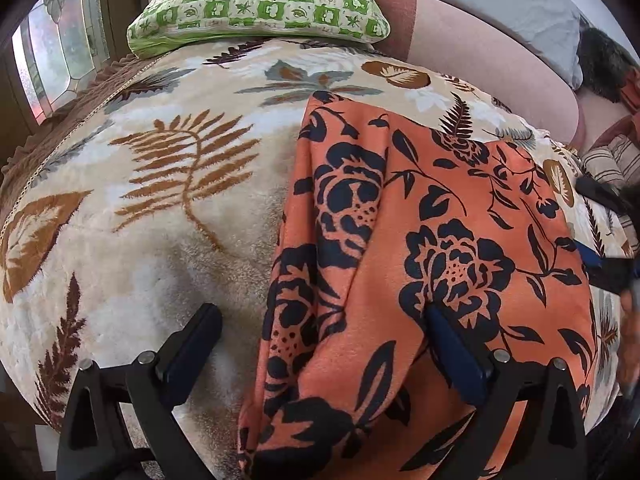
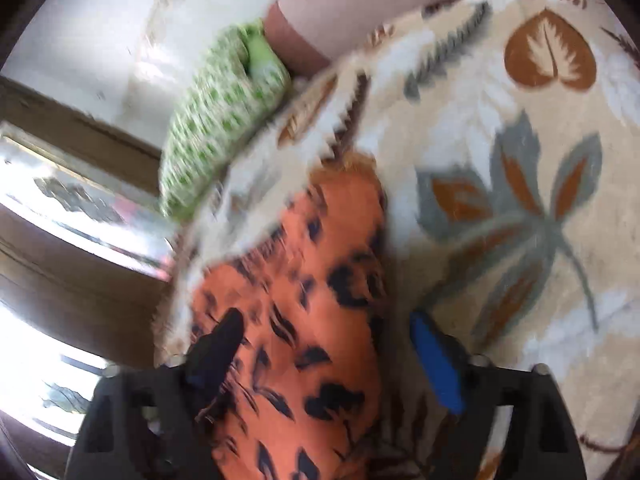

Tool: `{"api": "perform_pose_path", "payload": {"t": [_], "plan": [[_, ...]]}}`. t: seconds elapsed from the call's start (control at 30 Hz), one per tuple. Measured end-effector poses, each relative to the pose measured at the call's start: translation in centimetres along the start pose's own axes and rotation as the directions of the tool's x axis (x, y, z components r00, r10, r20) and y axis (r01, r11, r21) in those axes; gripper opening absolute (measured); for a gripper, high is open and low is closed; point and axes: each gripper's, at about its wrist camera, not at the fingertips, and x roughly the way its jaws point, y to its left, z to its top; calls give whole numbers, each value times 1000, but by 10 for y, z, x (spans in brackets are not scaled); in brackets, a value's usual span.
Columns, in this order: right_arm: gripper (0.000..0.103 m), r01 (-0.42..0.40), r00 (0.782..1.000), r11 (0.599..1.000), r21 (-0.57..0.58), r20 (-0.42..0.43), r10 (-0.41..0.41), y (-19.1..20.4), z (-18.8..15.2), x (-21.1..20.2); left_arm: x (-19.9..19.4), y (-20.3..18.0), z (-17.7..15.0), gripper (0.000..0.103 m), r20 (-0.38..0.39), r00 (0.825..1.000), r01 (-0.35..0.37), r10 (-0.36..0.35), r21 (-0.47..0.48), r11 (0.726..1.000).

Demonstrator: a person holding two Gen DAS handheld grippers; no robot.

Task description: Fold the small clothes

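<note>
Left wrist view: your left gripper stands with its jaws wide apart and nothing pinched. The orange garment with a dark navy floral print lies on the cream plush blanket with a brown and grey leaf pattern that covers the bed. The garment's left edge is doubled over into a long fold running from near to far. One finger hangs over the bare blanket, the other over the cloth. A green and white checked pillow sits at the far end.

Right wrist view: this picture is blurred. Your right gripper also has its jaws spread, with the far end of the garment lying under and between them, apparently not clamped.

Judgement: one lengthwise fold appears laid and released. Next, take hold of an end or the opposite long edge with both grippers. Pinch all layers together, so the finished fold does not slide open.
</note>
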Motion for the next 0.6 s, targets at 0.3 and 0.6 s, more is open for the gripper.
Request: {"api": "perform_pose_path", "payload": {"t": [0.3, 0.6], "plan": [[30, 150, 986, 981, -119, -61, -158, 14, -1, 31, 0, -2, -1, 103, -2, 1000, -7, 7, -2, 1000], [79, -26, 991, 997, 68, -130, 35, -5, -59, -16, -1, 0, 0, 103, 4, 1000, -4, 4, -4, 1000]]}}
